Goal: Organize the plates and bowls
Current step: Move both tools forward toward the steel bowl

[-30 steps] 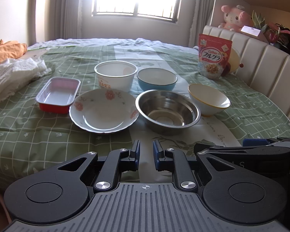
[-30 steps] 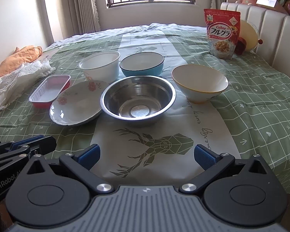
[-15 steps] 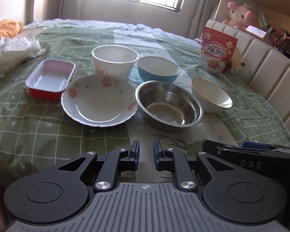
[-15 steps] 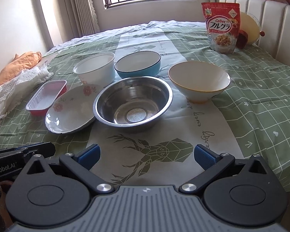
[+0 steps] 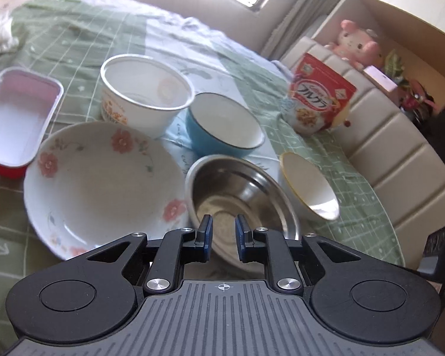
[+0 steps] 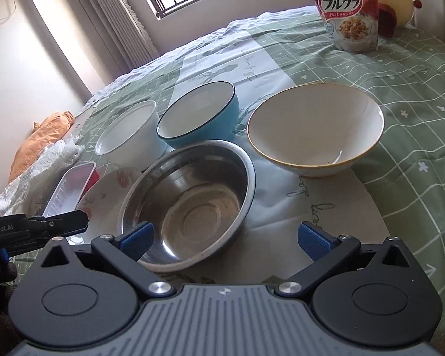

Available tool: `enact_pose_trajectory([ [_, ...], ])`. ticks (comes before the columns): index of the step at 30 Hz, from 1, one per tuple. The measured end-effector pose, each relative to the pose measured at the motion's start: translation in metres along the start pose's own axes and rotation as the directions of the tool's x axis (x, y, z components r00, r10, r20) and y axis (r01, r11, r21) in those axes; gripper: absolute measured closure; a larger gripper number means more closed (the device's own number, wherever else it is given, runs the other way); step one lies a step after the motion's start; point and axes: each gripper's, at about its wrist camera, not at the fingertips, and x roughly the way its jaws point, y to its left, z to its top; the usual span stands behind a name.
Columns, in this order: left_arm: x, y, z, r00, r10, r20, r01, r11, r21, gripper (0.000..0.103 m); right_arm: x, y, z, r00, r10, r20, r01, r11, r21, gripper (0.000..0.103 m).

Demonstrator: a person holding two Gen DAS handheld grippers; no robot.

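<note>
On the green bedspread a steel bowl (image 5: 240, 195) (image 6: 190, 204) stands in the middle. Left of it lies a floral plate (image 5: 103, 190) (image 6: 109, 198). Behind them are a white tub (image 5: 145, 92) (image 6: 127, 136) and a blue bowl (image 5: 225, 127) (image 6: 198, 115). A white bowl with a yellow rim (image 5: 308, 187) (image 6: 314, 127) sits on the right. My left gripper (image 5: 224, 234) is shut and empty, just before the steel bowl's near rim. My right gripper (image 6: 225, 237) is open, its blue pads either side of that near rim without touching it.
A red tray with a white inside (image 5: 17, 112) (image 6: 71, 190) lies left of the plate. A cereal bag (image 5: 317, 101) (image 6: 347, 9) stands at the back by the padded headboard (image 5: 400, 148). White and orange cloth (image 6: 38, 148) is heaped at the far left.
Both grippers have come forward and lower toward the dishes and have rolled, so the scene now looks tilted. The steel bowl is much closer. No dish has moved.
</note>
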Motion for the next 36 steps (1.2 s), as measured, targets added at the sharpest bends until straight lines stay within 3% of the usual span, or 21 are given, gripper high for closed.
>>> enact_pose_trajectory([
  [6,0.033,0.022,0.025,0.999,0.041,-0.023,-0.042,0.997,-0.064,0.085,0.037,0.004,0.026,0.998,-0.062,-0.018,0.061,0.997,-0.048,0.019],
  [12,0.057,0.026,0.029,0.998,-0.011,-0.065,0.005,0.996,-0.091,0.086,0.065,0.013,0.031,0.993,-0.109,-0.036,0.106,0.991,-0.079,0.034],
  [14,0.062,0.025,0.031,0.998,-0.016,-0.067,0.010,0.996,-0.090,0.086,0.070,0.015,0.031,0.993,-0.102,-0.054,0.097,0.991,-0.087,0.046],
  [19,0.060,0.023,0.035,0.999,0.007,-0.054,-0.014,0.993,-0.120,0.086,0.076,0.012,0.034,0.991,-0.117,-0.057,0.113,0.991,-0.073,0.048],
  [24,0.051,0.020,0.035,0.995,0.089,-0.040,-0.091,0.995,-0.039,0.086,0.076,0.010,0.034,0.992,-0.110,-0.069,0.105,0.992,-0.069,0.048],
  [30,0.078,0.023,0.030,0.990,0.054,-0.127,-0.063,0.996,-0.064,0.084,0.080,0.006,0.035,0.993,-0.038,-0.113,0.037,0.999,-0.019,0.048],
  [32,0.083,0.021,0.030,0.992,0.055,-0.113,-0.063,0.996,-0.063,0.076,0.083,0.007,0.036,0.993,-0.031,-0.117,0.029,1.000,-0.011,0.048],
  [36,0.086,0.016,0.035,0.991,0.071,-0.112,-0.079,0.995,-0.068,0.075,0.085,0.011,0.036,0.993,-0.053,-0.105,0.051,0.999,-0.016,0.048],
])
